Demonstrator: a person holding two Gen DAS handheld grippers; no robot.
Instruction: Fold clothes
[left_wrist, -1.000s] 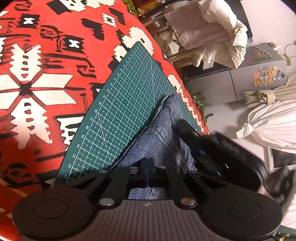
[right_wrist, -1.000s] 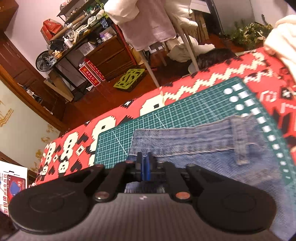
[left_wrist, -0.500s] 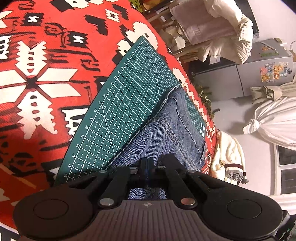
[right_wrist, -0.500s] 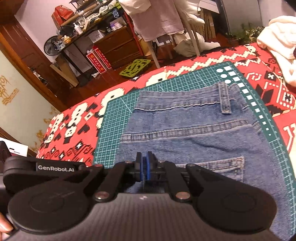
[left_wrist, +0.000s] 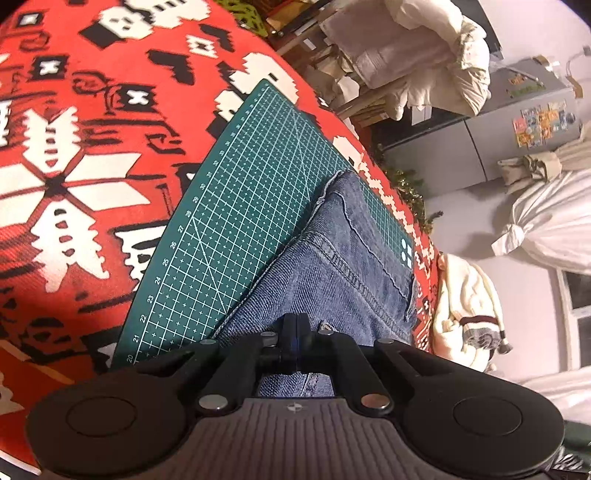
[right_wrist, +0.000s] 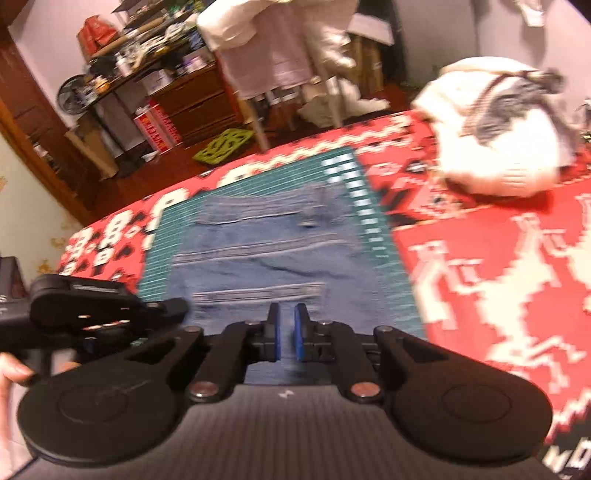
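Folded blue jeans (left_wrist: 347, 266) lie on a green cutting mat (left_wrist: 236, 221); in the right wrist view the jeans (right_wrist: 273, 251) are blurred by motion. My left gripper (left_wrist: 295, 332) is shut at the near edge of the denim, and the fabric runs up between its pads. The right gripper (right_wrist: 286, 332) hovers above the near part of the jeans, its blue pads a narrow gap apart with nothing between them. The left gripper (right_wrist: 177, 308) also shows at the jeans' left edge, held by a person's hand (right_wrist: 11, 373).
A red patterned cloth (left_wrist: 74, 177) covers the table under the mat. A cream knitted garment (right_wrist: 495, 125) lies bunched at the table's right end. Beyond the table are a chair draped with clothes (right_wrist: 273, 55) and cluttered shelves (right_wrist: 140, 55).
The right gripper has opened slightly and pulled back and up from the jeans, swinging right. The left gripper stays shut at the denim edge, barely moved.
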